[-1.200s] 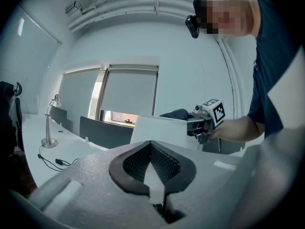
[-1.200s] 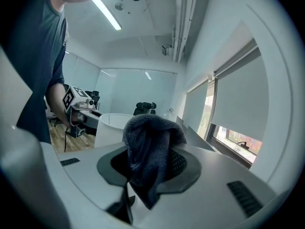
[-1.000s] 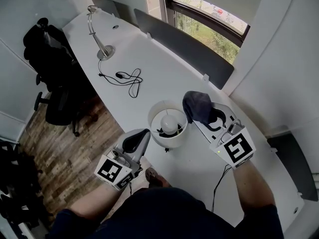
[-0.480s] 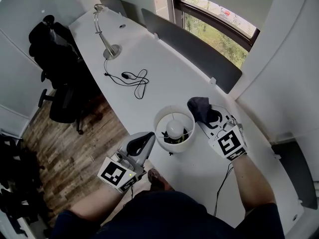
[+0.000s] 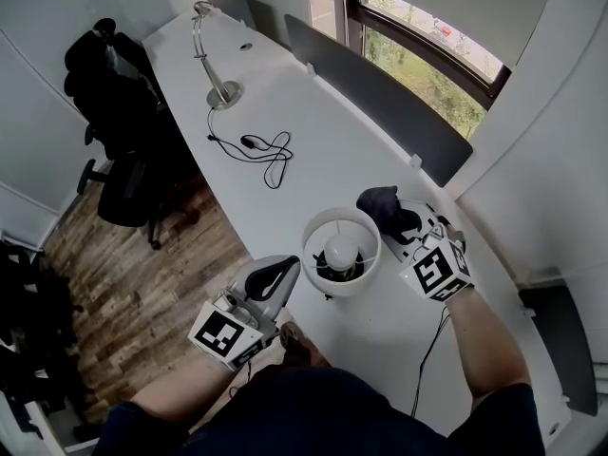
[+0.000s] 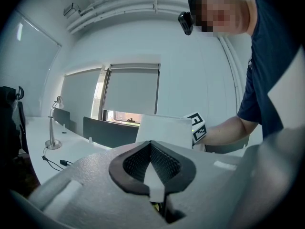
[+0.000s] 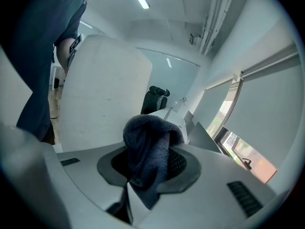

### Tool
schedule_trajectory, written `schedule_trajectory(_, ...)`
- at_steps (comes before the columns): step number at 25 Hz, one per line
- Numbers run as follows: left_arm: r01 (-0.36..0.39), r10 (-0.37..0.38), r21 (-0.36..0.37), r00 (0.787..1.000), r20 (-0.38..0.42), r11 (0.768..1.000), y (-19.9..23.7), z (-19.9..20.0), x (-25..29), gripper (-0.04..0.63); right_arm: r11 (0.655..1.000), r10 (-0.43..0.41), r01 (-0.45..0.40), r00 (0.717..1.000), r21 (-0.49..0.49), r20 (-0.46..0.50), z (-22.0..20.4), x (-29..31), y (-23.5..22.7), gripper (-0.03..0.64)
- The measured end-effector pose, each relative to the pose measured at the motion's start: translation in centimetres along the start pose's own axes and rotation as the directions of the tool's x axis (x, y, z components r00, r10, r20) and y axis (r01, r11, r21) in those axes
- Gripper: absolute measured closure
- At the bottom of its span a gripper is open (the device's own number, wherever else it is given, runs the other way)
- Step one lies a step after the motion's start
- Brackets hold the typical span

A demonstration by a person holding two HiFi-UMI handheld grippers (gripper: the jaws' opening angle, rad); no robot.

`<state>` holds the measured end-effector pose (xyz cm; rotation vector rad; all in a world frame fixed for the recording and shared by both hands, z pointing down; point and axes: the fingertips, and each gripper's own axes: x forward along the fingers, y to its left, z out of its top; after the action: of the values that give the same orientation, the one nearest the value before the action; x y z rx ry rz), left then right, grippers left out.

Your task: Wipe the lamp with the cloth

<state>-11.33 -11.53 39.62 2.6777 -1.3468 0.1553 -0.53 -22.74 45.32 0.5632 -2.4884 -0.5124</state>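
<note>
While right tool (image 5: 389, 219) clamps cloth (image 5: 374, 200) just beside lamp (image 5: 340, 249), left tool (image 5: 284, 268) closed, empty

Lamp (image 5: 342, 252) upright at the near edge of the white desk (image 5: 285, 93): white drum shade, open top facing up, pale round bulb plain inside it, dark fitting below. Seen side-on from the left gripper view, a clean white shade wall (image 6: 162, 130). Cloth (image 5: 380, 205) now: dark blue-grey, woven, bunched into a soft lump, pinched between the jaws of the right gripper (image 5: 397, 218). Just beside the shade's far right rim, up at rim height; touching or not, impossible to call. Loose end drooping toward the jaws' base (image 7: 147, 147).
</note>
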Motion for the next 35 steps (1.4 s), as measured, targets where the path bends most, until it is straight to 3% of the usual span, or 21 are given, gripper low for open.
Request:
schedule_trajectory(9, 0.01, -0.01, 0.003, 1.0, 0.02, 1.0, -0.4, 0.3, -0.3, 0.589, 0.999, -0.011, 0.006, 0.99, 0.036, 0.138, 6.2, -2.2, -2.2, 0.494)
schedule_trajectory(20, 0.035, -0.035, 0.009, 0.997, 0.067, 0.999, -1.2, 2.0, -2.1, 0.589, 0.993, -0.08, 0.056, 0.968, 0.105, 0.239, 11.7, -6.5, -3.7, 0.494)
schedule_trajectory(28, 0.094, -0.096, 0.019, 0.989, 0.113, 0.995, -3.1, 3.7, -3.7, 0.589, 0.975, -0.165, 0.097, 0.919, 0.2, 0.359, 16.7, -11.7, -1.3, 0.494)
schedule_trajectory(35, 0.171, -0.171, 0.015, 0.977, 0.127, 0.985, -5.1, 4.4, -4.5, 0.589, 0.954, -0.21, 0.1, 0.895, 0.281, 0.394, 19.0, -14.0, 2.3, 0.494)
